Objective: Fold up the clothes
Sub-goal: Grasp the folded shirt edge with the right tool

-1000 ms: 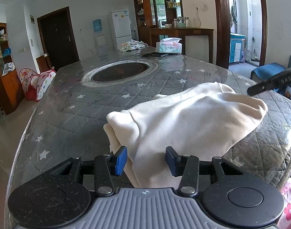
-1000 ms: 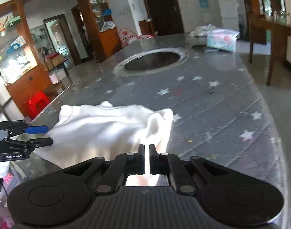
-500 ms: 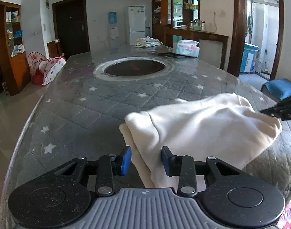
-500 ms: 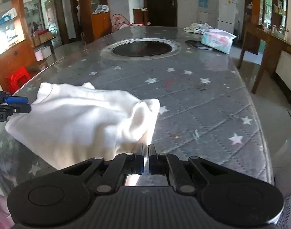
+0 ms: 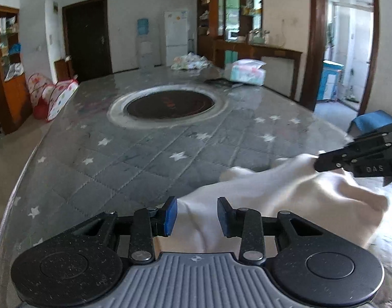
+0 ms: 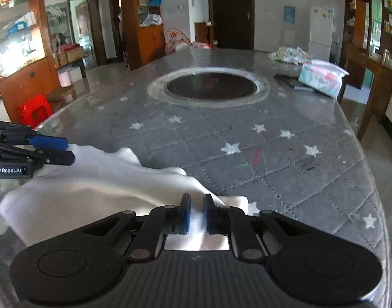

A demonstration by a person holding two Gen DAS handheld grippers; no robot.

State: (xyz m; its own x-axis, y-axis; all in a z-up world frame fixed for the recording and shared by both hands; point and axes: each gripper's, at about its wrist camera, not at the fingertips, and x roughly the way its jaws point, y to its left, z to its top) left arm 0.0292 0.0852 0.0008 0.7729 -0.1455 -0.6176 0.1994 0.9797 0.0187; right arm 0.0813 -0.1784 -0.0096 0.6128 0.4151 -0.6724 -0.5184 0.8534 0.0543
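Left hand-held gripper [image 5: 194, 215]: jaws narrowed since a second ago, straddling the cloth [image 5: 286, 200] edge, not clamped. Right hand-held gripper [image 6: 195, 214] has parted slightly around its corner. Cloth bunched at desk [image 6: 247, 133] edge nearest me; regrasp likely underway.

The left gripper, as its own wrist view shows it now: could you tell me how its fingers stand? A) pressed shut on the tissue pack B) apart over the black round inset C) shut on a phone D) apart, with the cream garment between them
D: the left gripper has a clear gap between its blue pads, with the cream garment lying between and beyond them.
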